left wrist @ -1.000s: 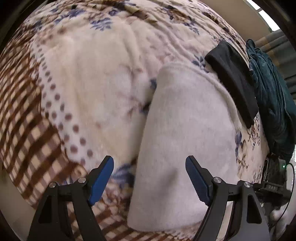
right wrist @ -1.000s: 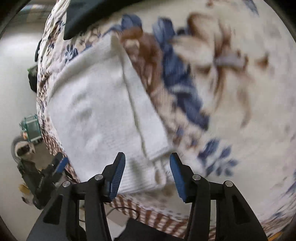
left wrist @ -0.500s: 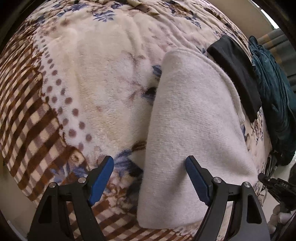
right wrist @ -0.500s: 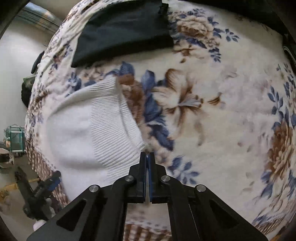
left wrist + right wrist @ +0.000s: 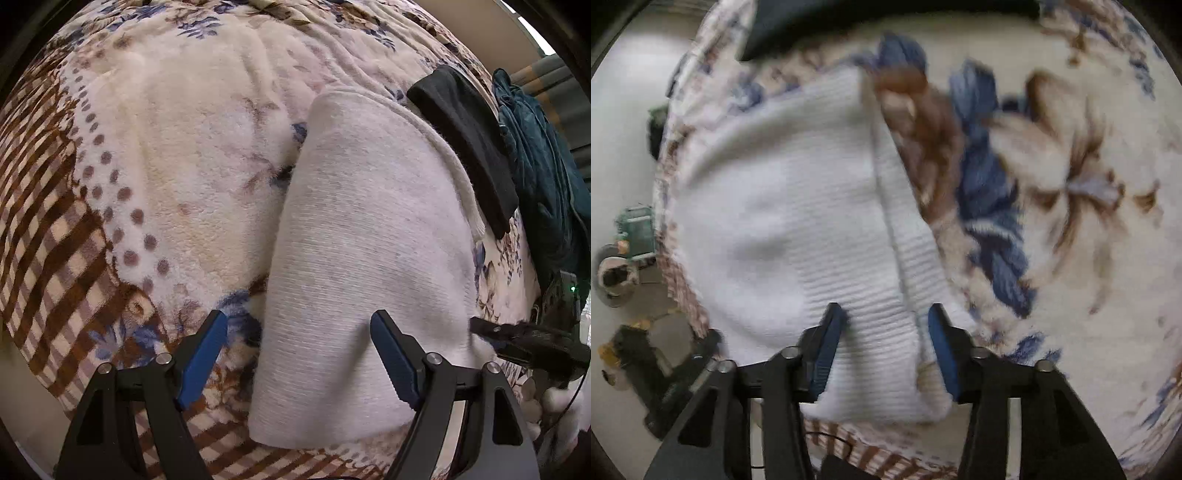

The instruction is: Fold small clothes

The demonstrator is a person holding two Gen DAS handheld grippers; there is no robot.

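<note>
A white knitted garment (image 5: 369, 240) lies folded into a long strip on the flowered blanket (image 5: 166, 147). My left gripper (image 5: 295, 354) hangs open over its near left edge, one finger above the blanket, the other above the cloth, holding nothing. In the right wrist view, which is blurred, the garment (image 5: 775, 221) shows its ribbed hem. My right gripper (image 5: 882, 343) is low over that hem, its jaws opening with the ribbed band between them; the pads do not visibly pinch it.
A folded black garment (image 5: 465, 140) lies just beyond the white one, also in the right wrist view (image 5: 812, 22). A dark teal garment (image 5: 535, 166) is heaped at the bed's far right. The blanket's edge and the floor (image 5: 628, 147) are close to the white garment.
Half a second ago the right gripper was shut and higher, beside the hem; now its jaws stand apart and low astride the ribbed hem. The left view has barely shifted.
</note>
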